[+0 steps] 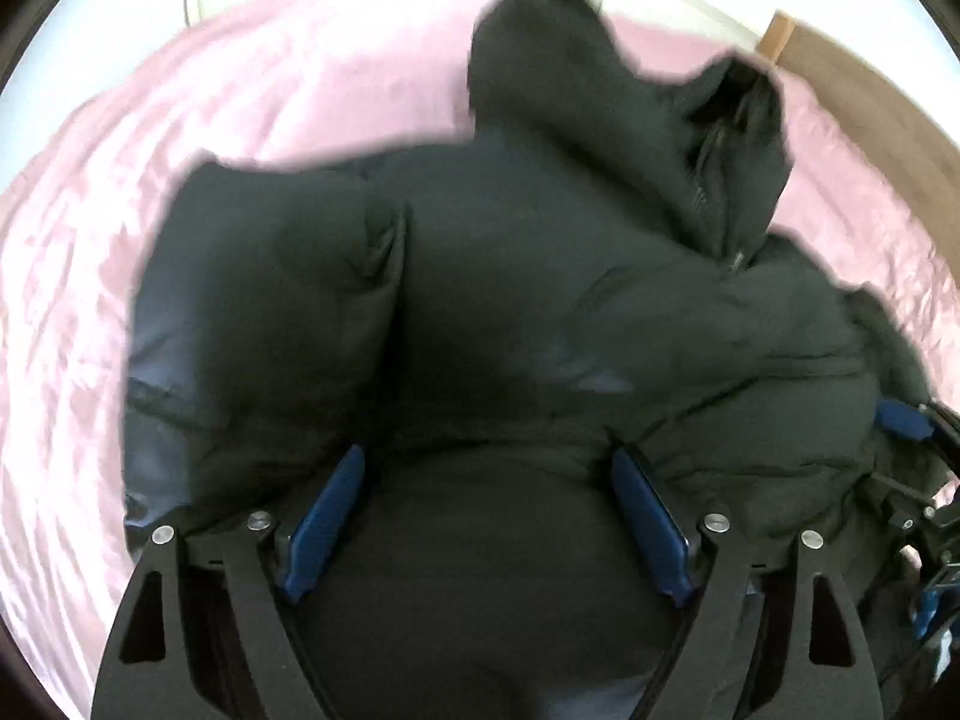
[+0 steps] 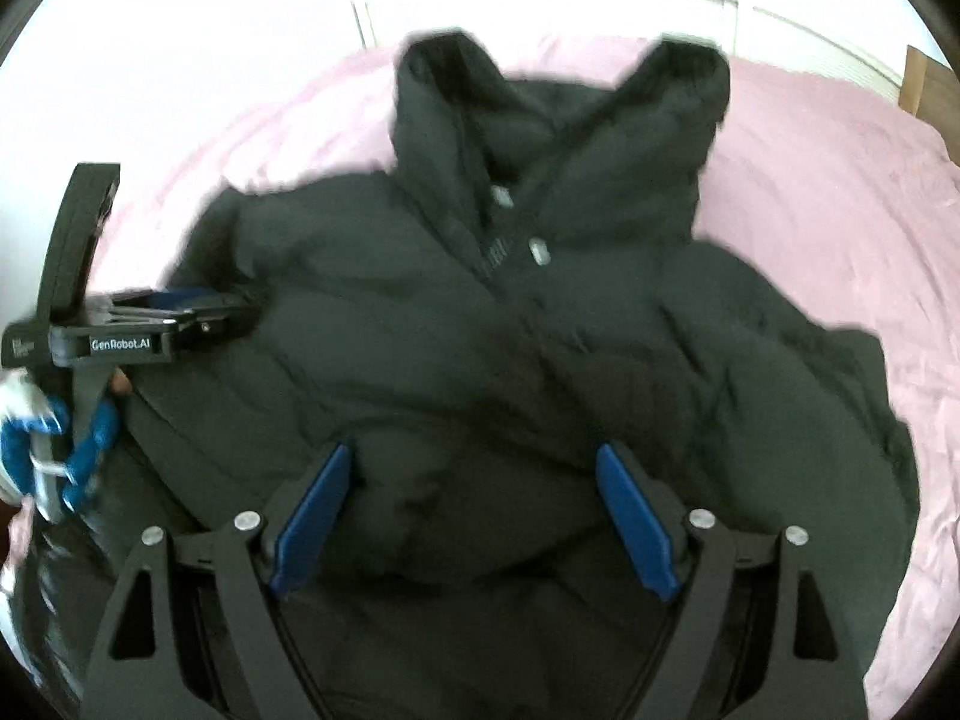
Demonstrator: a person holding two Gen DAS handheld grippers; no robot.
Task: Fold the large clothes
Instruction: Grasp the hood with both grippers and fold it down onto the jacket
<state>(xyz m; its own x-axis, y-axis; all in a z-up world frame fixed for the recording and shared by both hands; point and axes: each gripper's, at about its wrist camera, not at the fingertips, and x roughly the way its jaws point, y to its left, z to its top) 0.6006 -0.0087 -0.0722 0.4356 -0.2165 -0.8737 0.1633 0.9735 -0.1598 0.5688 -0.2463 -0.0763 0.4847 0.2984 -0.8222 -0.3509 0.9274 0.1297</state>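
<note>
A black puffy jacket [image 2: 510, 360] lies spread across the pink bedsheet [image 2: 810, 192], its hood [image 2: 558, 138] pointing away toward the far wall and its front zip running up the middle. Both tools sit at the near hem. The left gripper [image 1: 486, 462] has its blue pads spread wide, with a thick bulge of the padded cloth swelling up between them, and nothing is pinched yet. The right gripper [image 2: 474, 462] is spread wide too, resting over the hem a little further along, not holding anything. In the right camera's view the left tool shows from the side at the jacket's edge, held by a hand in a blue and white glove [image 2: 36, 450]. I'd say the step here is taking hold of the bottom edge so the lower half can be carried up toward the hood. To do it well, each tool should bite only the hem, both layers together, not a fat wad of stuffing that will spring out. The two should close at matching spots on either side of the zip and lift together, so the fold lands straight. One sleeve [image 1: 264, 312] looks bunched on the left side, and may want tucking in first.
</note>
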